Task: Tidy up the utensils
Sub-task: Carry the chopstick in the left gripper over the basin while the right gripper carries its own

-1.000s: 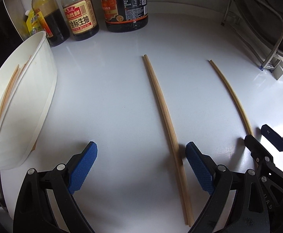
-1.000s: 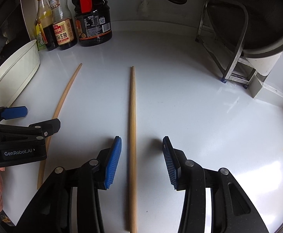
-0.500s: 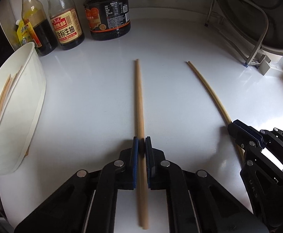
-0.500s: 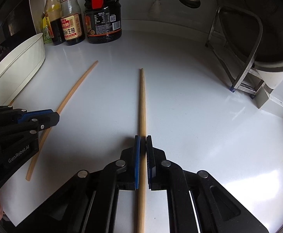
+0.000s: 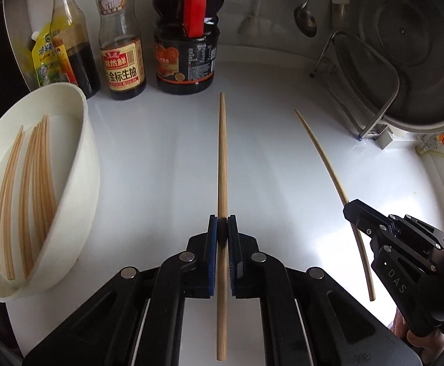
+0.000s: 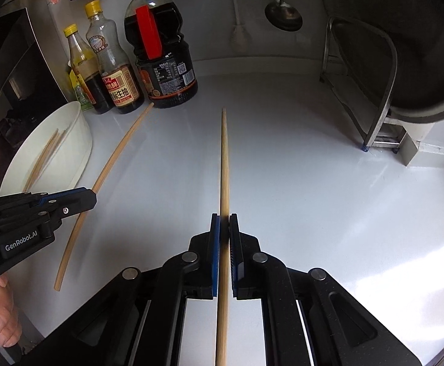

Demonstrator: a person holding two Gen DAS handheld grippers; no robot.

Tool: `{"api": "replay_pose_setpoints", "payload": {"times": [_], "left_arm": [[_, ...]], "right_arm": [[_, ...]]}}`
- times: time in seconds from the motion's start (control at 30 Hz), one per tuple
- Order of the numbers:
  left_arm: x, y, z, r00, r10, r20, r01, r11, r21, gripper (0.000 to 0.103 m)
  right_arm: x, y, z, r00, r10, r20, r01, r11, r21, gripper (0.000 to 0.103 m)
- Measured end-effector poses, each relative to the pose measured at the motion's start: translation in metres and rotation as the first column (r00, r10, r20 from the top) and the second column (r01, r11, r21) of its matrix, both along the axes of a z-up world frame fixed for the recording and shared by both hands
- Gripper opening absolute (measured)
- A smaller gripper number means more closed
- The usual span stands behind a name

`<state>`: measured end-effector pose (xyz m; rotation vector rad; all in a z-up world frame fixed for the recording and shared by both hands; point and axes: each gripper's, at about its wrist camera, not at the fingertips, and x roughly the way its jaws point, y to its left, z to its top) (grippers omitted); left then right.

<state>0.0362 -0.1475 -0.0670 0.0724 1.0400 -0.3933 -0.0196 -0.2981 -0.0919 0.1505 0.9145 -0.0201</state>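
1 chopstick (image 5: 222,158) is clamped between the left gripper (image 5: 222,228) pads, running straight ahead. The 2nd chopstick (image 6: 224,164) is pinched likewise by the right gripper (image 6: 224,227). Both are raised off the white counter (image 5: 161,167). A white bowl (image 5: 81,164) with more chopsticks is seen left of both tools, sauce bottles (image 5: 121,39) beyond it.

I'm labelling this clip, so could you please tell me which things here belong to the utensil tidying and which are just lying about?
Part of the job:
- left chopstick, in the left gripper
- right chopstick, in the right gripper
- white bowl with chopsticks already inside

Just lying about:
- sauce bottles
- ladle
- pot lid rack
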Motion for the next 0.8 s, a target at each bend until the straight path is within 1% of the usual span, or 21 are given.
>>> {"api": "replay_pose_setpoints", "payload": {"times": [0.1, 0.2, 0.3, 0.4, 0.5, 0.6, 0.7, 0.8], "left_arm": [[0.002, 0.027, 0.025, 0.999, 0.018, 0.034, -0.017, 1.0, -0.023, 0.007], [0.009, 0.059, 0.045, 0.996, 0.052, 0.066, -0.052, 0.999, 0.0, 0.007], [0.02, 0.102, 0.058, 0.991, 0.104, 0.086, -0.105, 0.994, 0.006, 0.007], [0.029, 0.145, 0.065, 0.982, 0.162, 0.1, -0.164, 0.986, 0.014, 0.007], [0.038, 0.184, 0.062, 0.974, 0.206, 0.1, -0.21, 0.977, 0.035, 0.007], [0.049, 0.214, 0.05, 0.969, 0.24, 0.066, -0.243, 0.969, 0.045, 0.007], [0.06, 0.234, 0.037, 0.967, 0.253, 0.032, -0.254, 0.965, 0.059, 0.007], [0.071, 0.245, 0.025, 0.966, 0.257, 0.005, -0.257, 0.964, 0.067, 0.007]], "right_arm": [[0.008, 0.023, 0.024, 0.999, 0.027, 0.035, -0.028, 0.999, 0.024, 0.006], [0.023, 0.056, 0.045, 0.995, 0.077, 0.068, -0.079, 0.996, 0.03, 0.006], [0.04, 0.095, 0.059, 0.987, 0.132, 0.091, -0.136, 0.99, 0.04, 0.006], [0.058, 0.135, 0.066, 0.976, 0.197, 0.091, -0.202, 0.978, 0.05, 0.006], [0.083, 0.172, 0.068, 0.965, 0.25, 0.082, -0.256, 0.963, 0.082, 0.006], [0.108, 0.207, 0.066, 0.956, 0.284, 0.07, -0.291, 0.948, 0.129, 0.006], [0.124, 0.24, 0.058, 0.948, 0.314, 0.042, -0.317, 0.941, 0.12, 0.006], [0.138, 0.263, 0.046, 0.946, 0.325, -0.002, -0.323, 0.941, 0.102, 0.006]]}}
